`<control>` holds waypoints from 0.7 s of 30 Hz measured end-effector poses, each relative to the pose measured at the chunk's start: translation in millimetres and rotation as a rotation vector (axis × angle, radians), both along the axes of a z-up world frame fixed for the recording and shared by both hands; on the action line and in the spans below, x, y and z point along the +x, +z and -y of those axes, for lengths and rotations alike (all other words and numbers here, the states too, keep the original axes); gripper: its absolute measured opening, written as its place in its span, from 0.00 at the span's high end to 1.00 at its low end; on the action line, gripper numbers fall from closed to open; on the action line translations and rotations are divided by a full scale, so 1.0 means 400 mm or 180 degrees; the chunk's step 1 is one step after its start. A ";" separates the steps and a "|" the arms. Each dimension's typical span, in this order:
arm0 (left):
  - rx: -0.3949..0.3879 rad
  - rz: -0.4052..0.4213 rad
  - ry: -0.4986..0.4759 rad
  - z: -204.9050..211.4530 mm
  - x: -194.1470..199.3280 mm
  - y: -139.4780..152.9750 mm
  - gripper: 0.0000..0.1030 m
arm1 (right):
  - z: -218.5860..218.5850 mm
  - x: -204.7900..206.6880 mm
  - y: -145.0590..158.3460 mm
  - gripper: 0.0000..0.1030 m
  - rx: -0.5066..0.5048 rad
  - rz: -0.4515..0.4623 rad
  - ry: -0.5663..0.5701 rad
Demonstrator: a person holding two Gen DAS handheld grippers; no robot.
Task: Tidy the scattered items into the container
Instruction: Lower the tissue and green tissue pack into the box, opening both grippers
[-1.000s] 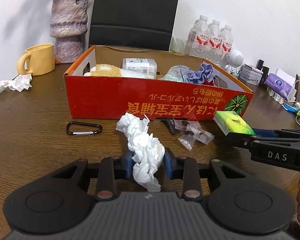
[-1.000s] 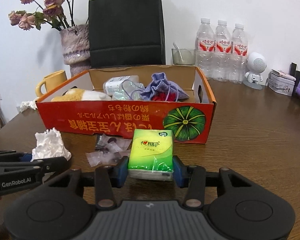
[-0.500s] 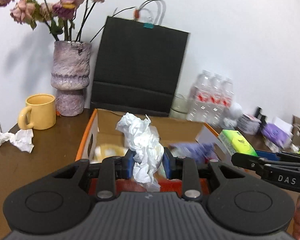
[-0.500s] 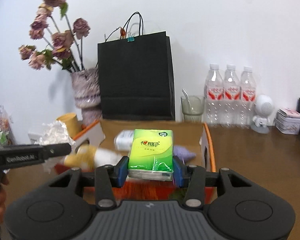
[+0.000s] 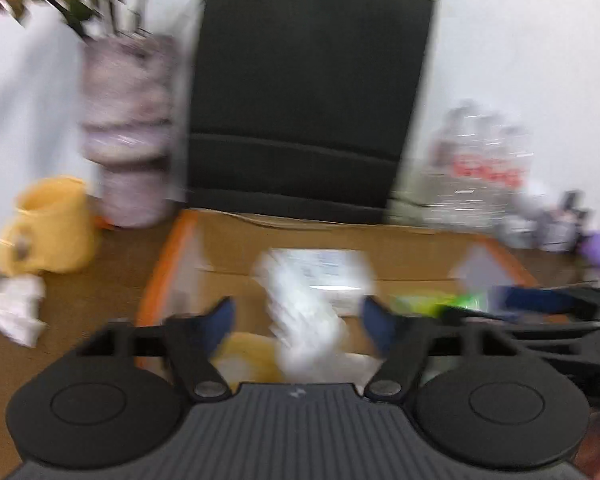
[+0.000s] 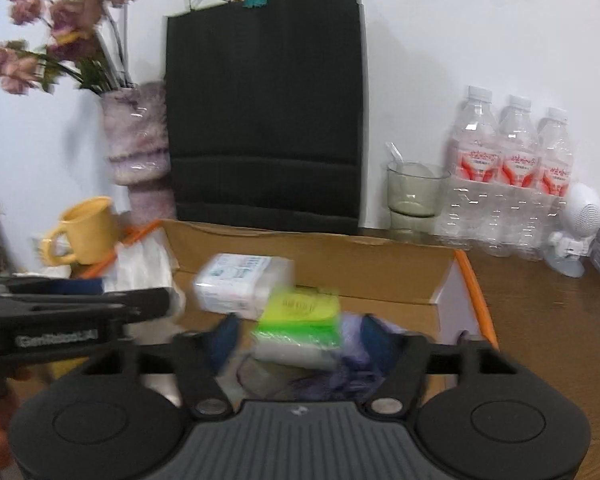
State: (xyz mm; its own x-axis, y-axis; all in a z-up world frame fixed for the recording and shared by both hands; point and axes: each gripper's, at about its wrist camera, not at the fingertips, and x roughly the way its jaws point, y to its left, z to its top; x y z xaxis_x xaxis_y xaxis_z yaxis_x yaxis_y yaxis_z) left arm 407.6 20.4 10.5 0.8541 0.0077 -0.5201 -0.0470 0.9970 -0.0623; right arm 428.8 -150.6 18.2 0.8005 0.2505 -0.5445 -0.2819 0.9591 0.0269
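Over the open cardboard box both grippers hang with fingers spread and released — the left gripper around the blurred crumpled tissue, the right gripper around the green tissue pack, both inside the box.

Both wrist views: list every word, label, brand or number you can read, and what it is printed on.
"GenRobot.AI", soft but legible: side of the left gripper, seen from the right wrist.
Red labels on the three water bottles: print too small to read.
Green tissue pack: print blurred.
White packet in the cardboard box: blurred.
Left wrist view: nothing readable; motion blur throughout.
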 end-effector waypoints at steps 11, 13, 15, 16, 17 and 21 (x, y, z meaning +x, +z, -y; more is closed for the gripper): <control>-0.0016 0.0018 0.0041 -0.009 -0.004 0.000 0.00 | 0.030 -0.001 0.015 0.00 0.0079 -0.0070 -0.0041; -0.0018 0.0003 0.0015 -0.005 -0.003 -0.001 0.00 | 0.027 -0.002 0.015 0.00 0.0069 -0.0072 -0.0025; -0.0005 -0.0008 0.0009 -0.003 -0.002 -0.002 0.00 | 0.025 -0.002 0.015 0.00 0.0062 -0.0073 -0.0023; 0.0000 -0.0010 0.0011 -0.002 -0.001 -0.002 0.00 | 0.025 -0.002 0.016 0.00 0.0060 -0.0074 -0.0022; 0.0001 -0.0012 0.0016 -0.002 -0.001 -0.003 0.00 | 0.026 -0.002 0.016 0.00 0.0060 -0.0076 -0.0023; -0.0005 -0.0024 0.0026 -0.004 -0.001 -0.004 0.00 | 0.026 -0.002 0.016 0.00 0.0057 -0.0083 -0.0036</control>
State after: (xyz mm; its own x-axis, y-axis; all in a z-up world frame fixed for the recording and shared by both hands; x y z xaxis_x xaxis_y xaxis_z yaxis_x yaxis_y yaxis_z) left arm 407.1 21.8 8.9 0.8501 0.0139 -0.5264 -0.0556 0.9964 -0.0634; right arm 427.9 -161.2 24.6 0.7890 0.2516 -0.5606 -0.2701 0.9615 0.0514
